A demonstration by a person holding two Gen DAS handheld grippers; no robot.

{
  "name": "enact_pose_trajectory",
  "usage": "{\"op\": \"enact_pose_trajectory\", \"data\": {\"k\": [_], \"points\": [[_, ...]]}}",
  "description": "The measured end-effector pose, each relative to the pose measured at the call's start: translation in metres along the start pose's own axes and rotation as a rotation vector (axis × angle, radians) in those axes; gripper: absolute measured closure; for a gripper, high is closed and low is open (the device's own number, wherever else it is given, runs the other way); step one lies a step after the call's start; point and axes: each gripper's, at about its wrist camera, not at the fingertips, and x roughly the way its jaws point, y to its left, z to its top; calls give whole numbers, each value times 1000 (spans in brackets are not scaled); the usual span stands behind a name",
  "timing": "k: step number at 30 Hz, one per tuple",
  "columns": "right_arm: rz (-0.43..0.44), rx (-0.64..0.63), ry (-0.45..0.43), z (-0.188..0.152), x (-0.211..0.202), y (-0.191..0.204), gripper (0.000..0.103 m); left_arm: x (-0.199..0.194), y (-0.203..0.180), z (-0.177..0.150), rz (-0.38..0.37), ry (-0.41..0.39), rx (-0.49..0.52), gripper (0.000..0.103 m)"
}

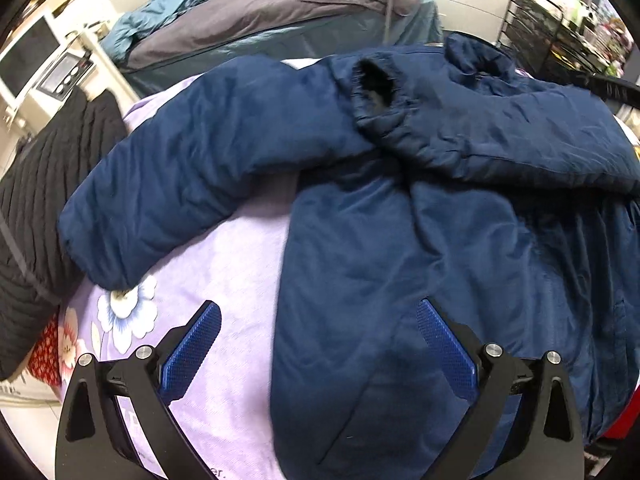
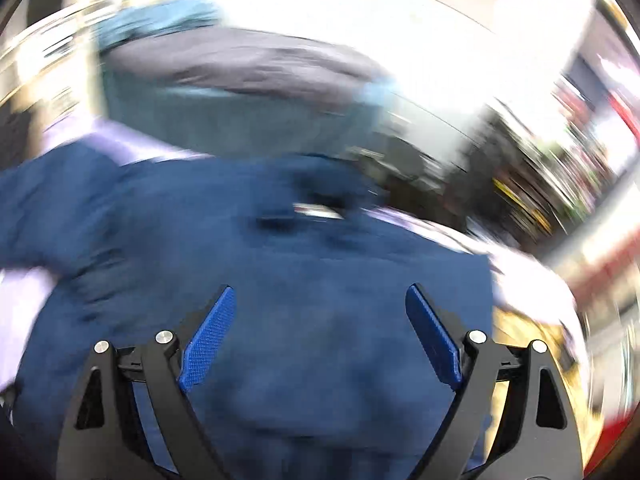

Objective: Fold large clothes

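A navy padded jacket (image 1: 420, 232) lies spread on a lilac floral bedsheet (image 1: 224, 280). Its right sleeve is folded across the chest, with the dark cuff opening (image 1: 374, 92) near the collar. Its left sleeve (image 1: 172, 172) stretches out to the left on the sheet. My left gripper (image 1: 318, 312) is open and empty, above the jacket's lower left edge. In the right wrist view the picture is motion-blurred; the jacket (image 2: 300, 260) fills the middle. My right gripper (image 2: 320, 300) is open and empty above the jacket's body.
A black ribbed garment (image 1: 48, 200) lies at the sheet's left edge. Behind are a grey and teal bed or cover (image 1: 280, 28), a light blue garment (image 1: 160, 12), and black wire shelving (image 1: 552, 28) at the right. White furniture (image 1: 36, 64) stands at left.
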Motion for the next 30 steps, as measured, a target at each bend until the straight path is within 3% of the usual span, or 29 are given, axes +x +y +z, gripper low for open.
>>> {"op": "enact_pose_trajectory", "data": {"k": [2, 4, 8, 11, 12, 15, 19, 21, 25, 27, 29, 30], "points": [[-68, 170, 55, 1, 19, -61, 17, -2, -12, 2, -8, -3, 19, 7], [-75, 369, 117, -10, 37, -121, 17, -3, -22, 2, -13, -3, 38, 7], [108, 600, 232, -38, 73, -177, 19, -3, -41, 3, -18, 8, 79, 6], [275, 662, 271, -61, 91, -189, 51, -4, -54, 3, -19, 7, 109, 6], [280, 661, 273, -64, 92, -188, 66, -5, -58, 4, -18, 8, 118, 7], [302, 662, 225, -73, 77, -195, 88, -9, -65, 7, -19, 1, 127, 7], [240, 769, 152, -90, 58, -229, 96, -12, -70, 9, -19, -8, 123, 7], [210, 821, 164, -103, 61, -246, 97, -12, -72, 9, -20, -5, 118, 7], [224, 777, 203, -98, 70, -242, 95, -12, -77, 6, -13, -1, 140, 6], [183, 755, 209, -89, 62, -239, 68, -13, -78, 5, -11, -4, 141, 6], [106, 722, 178, -78, 44, -234, 49, -14, -78, 6, -15, -3, 130, 7], [89, 692, 137, -70, 34, -228, 48, -14, -77, 5, -15, -3, 125, 6]]}}
